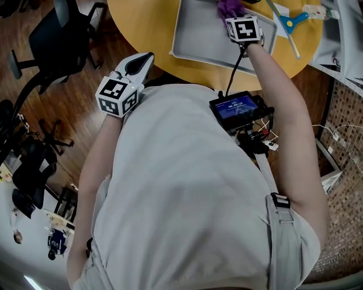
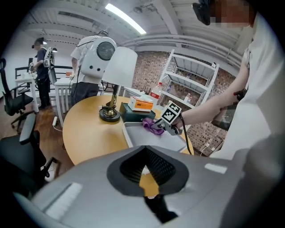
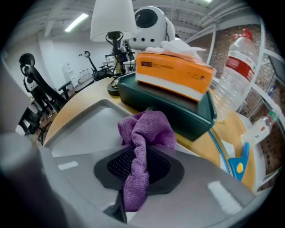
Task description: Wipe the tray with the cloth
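A grey tray [image 1: 198,34] lies on the round yellow table [image 1: 147,28]. My right gripper [image 1: 233,15] reaches down over the tray's far part, shut on a bunched purple cloth [image 1: 229,8]. In the right gripper view the cloth [image 3: 147,133] hangs between the jaws of this gripper [image 3: 138,167] over the tray [image 3: 84,129], close to a green box. The left gripper view shows the cloth [image 2: 152,126] at the right gripper [image 2: 161,127] on the tray [image 2: 147,140]. My left gripper [image 1: 142,59] hovers off the table's near edge, jaws [image 2: 149,178] slightly apart with nothing between.
Behind the tray stand a green box [image 3: 178,109] carrying an orange tissue box [image 3: 173,75], a desk lamp [image 2: 118,71] and a water bottle [image 3: 236,71]. A blue scraper [image 1: 292,22] lies right of the tray. Office chairs [image 1: 57,39] stand on the wooden floor at left.
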Motion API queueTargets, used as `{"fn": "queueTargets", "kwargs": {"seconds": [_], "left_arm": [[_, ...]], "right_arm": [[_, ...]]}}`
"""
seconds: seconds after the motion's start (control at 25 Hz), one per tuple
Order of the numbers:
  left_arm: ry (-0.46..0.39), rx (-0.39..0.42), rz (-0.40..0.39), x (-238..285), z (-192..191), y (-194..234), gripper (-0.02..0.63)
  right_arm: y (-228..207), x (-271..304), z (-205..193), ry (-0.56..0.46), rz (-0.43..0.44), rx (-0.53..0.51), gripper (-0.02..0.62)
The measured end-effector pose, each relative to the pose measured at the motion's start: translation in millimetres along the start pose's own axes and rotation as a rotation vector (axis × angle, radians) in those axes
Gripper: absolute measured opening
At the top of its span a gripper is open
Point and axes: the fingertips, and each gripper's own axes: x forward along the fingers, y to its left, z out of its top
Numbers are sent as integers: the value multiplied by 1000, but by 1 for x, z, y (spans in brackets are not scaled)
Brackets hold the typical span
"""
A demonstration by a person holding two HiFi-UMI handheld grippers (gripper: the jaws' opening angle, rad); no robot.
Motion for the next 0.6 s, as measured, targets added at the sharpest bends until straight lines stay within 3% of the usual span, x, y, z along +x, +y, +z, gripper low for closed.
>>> {"fn": "queueTargets", "kwargs": {"seconds": [0.2,0.4,0.6], "left_arm": [[-10,-36,25,-31,-18,47,0],[-21,-48,40,-55,-25,79,0],[-42,-49,41,-71,-30,90,0]], "right_arm": [[71,32,44,-6,57,-126,66],[160,58,76,-44,223,-263,66],[164,54,81,-47,151,-398,66]]}}
